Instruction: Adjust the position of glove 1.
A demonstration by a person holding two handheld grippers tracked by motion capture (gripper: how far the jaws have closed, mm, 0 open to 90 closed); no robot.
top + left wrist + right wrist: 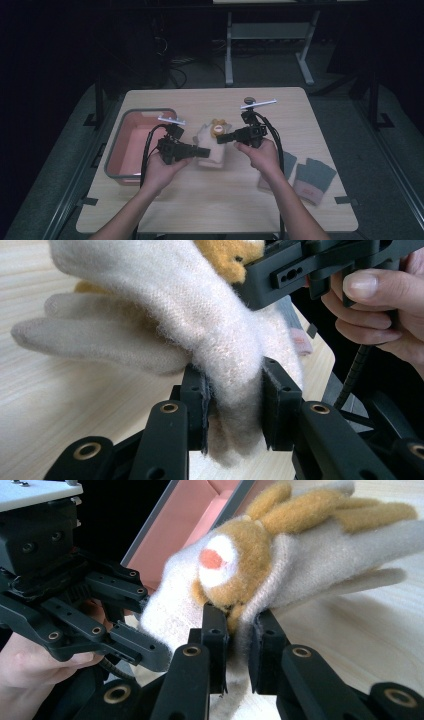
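Observation:
A cream knitted glove (212, 148) with a tan animal face (235, 565) is held just above the middle of the wooden table (215, 210). My left gripper (204, 152) is shut on the glove's cuff end (235, 405), its jaws squeezing the wool from both sides. My right gripper (223, 138) is shut on the glove (239, 625) just below the animal face. The glove's fingers (100, 340) trail out loose over the tabletop. Both grippers point toward each other with the glove between them.
A pink bin with a grey rim (131, 145) stands at the table's left, close behind my left hand. Two grey gloves with pink cuffs (306, 178) lie at the right front. A table frame (270, 45) stands on the floor beyond.

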